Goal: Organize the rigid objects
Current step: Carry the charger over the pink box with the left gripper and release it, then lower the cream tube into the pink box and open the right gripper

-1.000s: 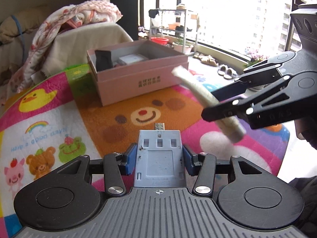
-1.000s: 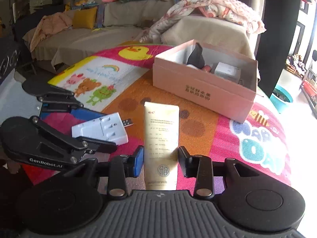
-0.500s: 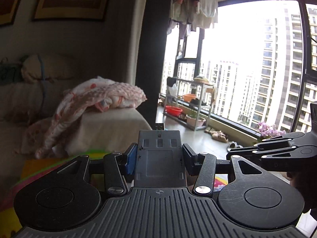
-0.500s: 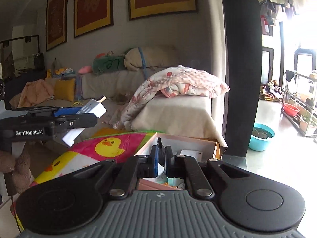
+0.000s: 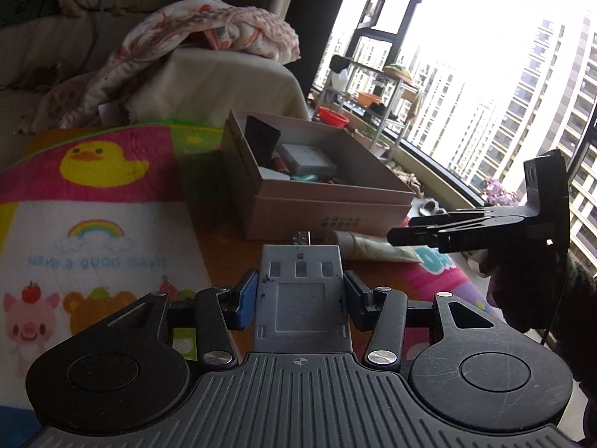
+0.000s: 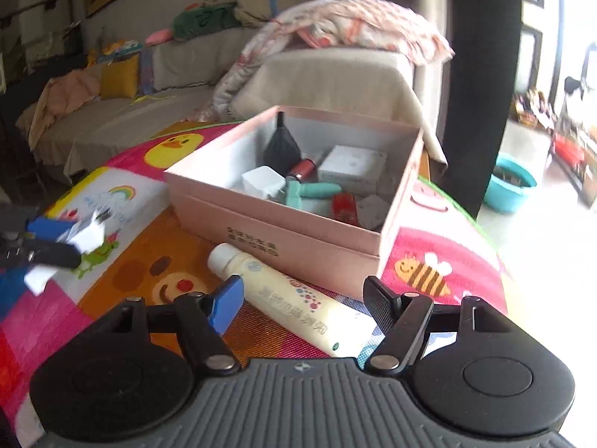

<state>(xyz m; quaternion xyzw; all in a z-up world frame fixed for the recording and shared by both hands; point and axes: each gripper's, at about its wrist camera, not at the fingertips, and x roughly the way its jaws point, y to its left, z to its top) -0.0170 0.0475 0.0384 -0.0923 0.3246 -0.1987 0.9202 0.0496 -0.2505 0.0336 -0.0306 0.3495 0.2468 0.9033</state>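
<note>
Underneath everything lies a cartoon-print mat covering the desk. On it sits an open pink box already containing a white charger, red tubes and a teal item. Just beside the box wall, at about 6 o'clock from it, a cream tube lies flat between the spread fingers of the right gripper, probably not touching them. At 9 o'clock, the left gripper pinches a white adapter with a USB plug.
</note>
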